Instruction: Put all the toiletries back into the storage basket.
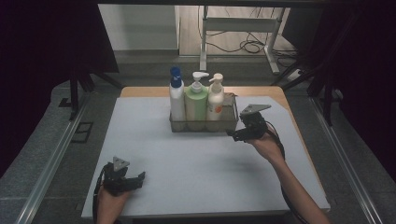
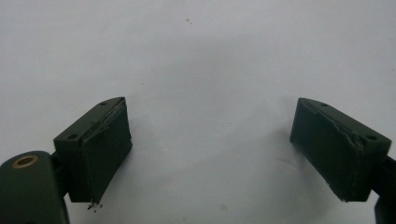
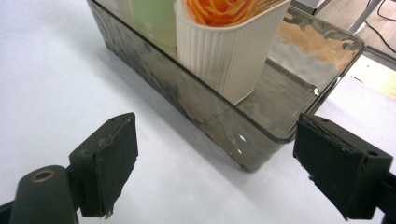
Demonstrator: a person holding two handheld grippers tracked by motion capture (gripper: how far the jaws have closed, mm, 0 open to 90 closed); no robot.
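Clear plastic bin (image 1: 203,125) on the table (image 1: 196,158) is filled by three pump bottles: blue-capped (image 1: 176,95), green (image 1: 196,100), and orange-printed white (image 1: 215,99). Right gripper (image 1: 237,135), jaws spread and empty, is held just beside its corner; left gripper (image 1: 138,177) is also spread, empty.

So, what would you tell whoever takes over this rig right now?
Left tool: open, nothing between its jaws, low over the white table at the near left.
Right tool: open, holds nothing, just in front of the right end of the clear tray.
The tray holds three bottles in a row: blue-capped bottle, green pump bottle, white pump bottle.
Done: all three stand upright in the tray.
Left: probably nothing but drawing the right tool back.
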